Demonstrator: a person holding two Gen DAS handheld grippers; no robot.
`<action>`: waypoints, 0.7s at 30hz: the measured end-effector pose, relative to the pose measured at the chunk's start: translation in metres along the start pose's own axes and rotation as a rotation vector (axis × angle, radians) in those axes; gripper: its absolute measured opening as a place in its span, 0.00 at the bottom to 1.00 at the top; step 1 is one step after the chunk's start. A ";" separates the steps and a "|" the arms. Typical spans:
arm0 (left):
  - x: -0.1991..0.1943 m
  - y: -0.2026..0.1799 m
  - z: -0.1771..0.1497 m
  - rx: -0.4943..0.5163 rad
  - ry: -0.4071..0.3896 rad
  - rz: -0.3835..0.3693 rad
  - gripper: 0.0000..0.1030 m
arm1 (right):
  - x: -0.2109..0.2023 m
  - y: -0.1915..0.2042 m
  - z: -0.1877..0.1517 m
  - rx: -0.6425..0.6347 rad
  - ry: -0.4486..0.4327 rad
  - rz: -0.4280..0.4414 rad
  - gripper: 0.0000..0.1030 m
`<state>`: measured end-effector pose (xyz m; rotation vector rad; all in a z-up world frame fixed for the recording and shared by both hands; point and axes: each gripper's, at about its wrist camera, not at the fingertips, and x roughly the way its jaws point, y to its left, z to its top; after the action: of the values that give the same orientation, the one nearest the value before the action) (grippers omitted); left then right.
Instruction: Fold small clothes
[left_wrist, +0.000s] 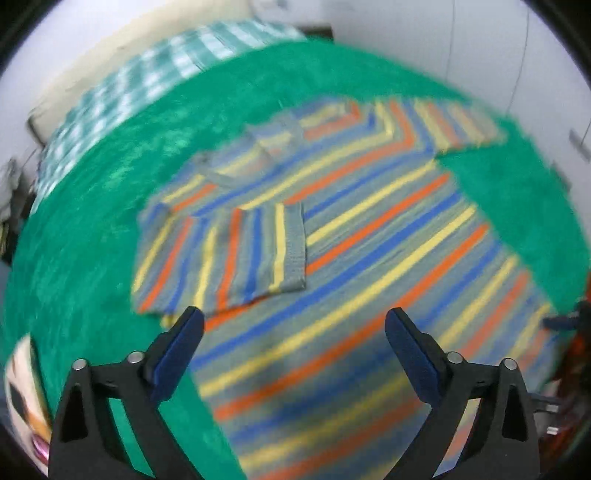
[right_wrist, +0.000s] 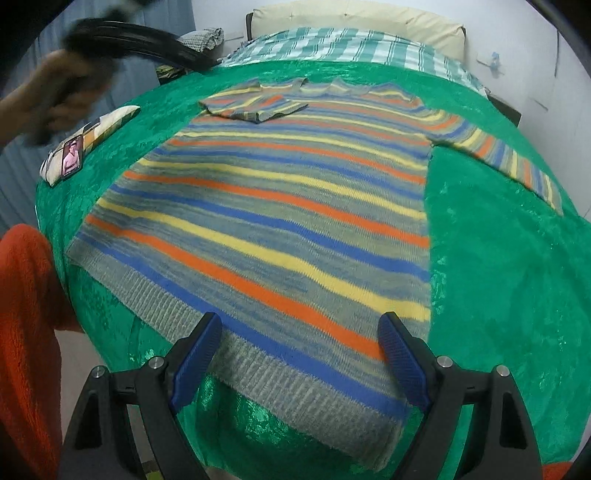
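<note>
A striped sweater (right_wrist: 295, 206) lies flat on a green blanket (right_wrist: 498, 277), one sleeve (left_wrist: 229, 254) folded in, as the left gripper (left_wrist: 293, 325) and right gripper (right_wrist: 299, 332) hover above, jaws released.

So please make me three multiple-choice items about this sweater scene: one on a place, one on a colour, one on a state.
1. Where does the phone lie?
A. on the sweater
B. on the small pillow at the blanket's edge
C. on the checked sheet

2. What colour is the blanket under the striped sweater?
A. green
B. red
C. white

3. How do the sleeves lie?
A. both spread out
B. both folded in
C. one folded onto the body, one spread out

Answers:
1. B, it rests on the small pillow beside the sweater.
2. A, green plush shows all around the sweater.
3. C, the folded sleeve lies over the chest, while the other sleeve still stretches over the blanket.
</note>
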<state>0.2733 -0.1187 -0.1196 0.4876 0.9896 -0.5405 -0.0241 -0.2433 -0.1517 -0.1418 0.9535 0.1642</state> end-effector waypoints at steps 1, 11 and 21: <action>0.021 -0.001 0.006 0.012 0.044 0.005 0.87 | 0.001 -0.001 -0.001 0.004 0.005 0.001 0.83; 0.049 0.095 0.001 -0.387 -0.030 -0.085 0.07 | 0.004 -0.014 0.000 0.067 0.024 0.015 0.83; 0.010 0.319 -0.172 -1.244 -0.086 0.158 0.05 | 0.009 -0.012 0.001 0.046 0.039 0.014 0.83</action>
<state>0.3669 0.2283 -0.1640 -0.5644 1.0032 0.2465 -0.0159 -0.2538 -0.1583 -0.0960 0.9963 0.1527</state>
